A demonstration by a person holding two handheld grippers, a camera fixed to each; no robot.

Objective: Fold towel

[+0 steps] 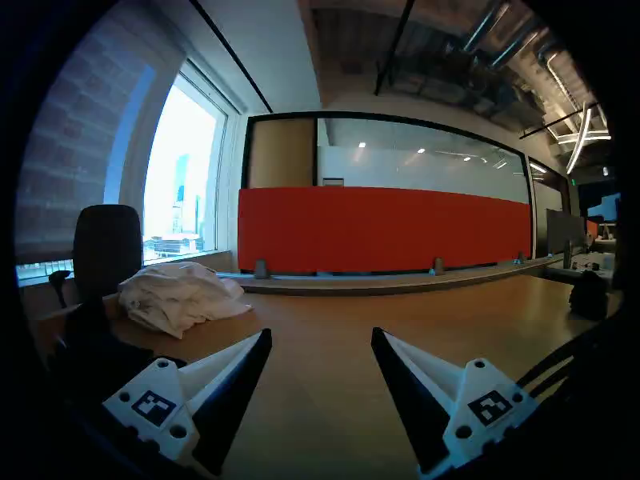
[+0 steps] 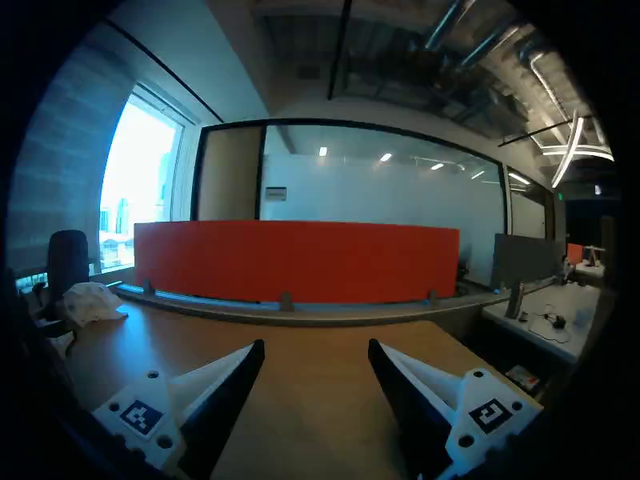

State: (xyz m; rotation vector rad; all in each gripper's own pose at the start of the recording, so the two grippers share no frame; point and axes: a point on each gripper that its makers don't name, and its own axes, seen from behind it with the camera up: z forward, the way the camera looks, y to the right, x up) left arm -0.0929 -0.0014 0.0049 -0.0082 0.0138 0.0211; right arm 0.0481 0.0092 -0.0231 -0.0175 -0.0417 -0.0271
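Pretty clearly an open-plan office. There's a long wooden bench [image 2: 320, 384] with a red divider panel [image 1: 384, 230] running along its far edge, the kind that splits facing workstations. A black office chair [image 1: 106, 248] sits at the end by a big window [image 1: 182, 192] with city buildings outside, and a brick wall [image 1: 68, 160] next to it. Behind the divider is a glass-walled room [image 2: 384, 192]. Off to the side is another desk [image 2: 572, 304] with a monitor [image 2: 524, 260] on a stand. The ceiling's left open, with pipes and ducts [image 2: 448, 28] on show and thin strip lights [image 2: 572, 148] hanging below.
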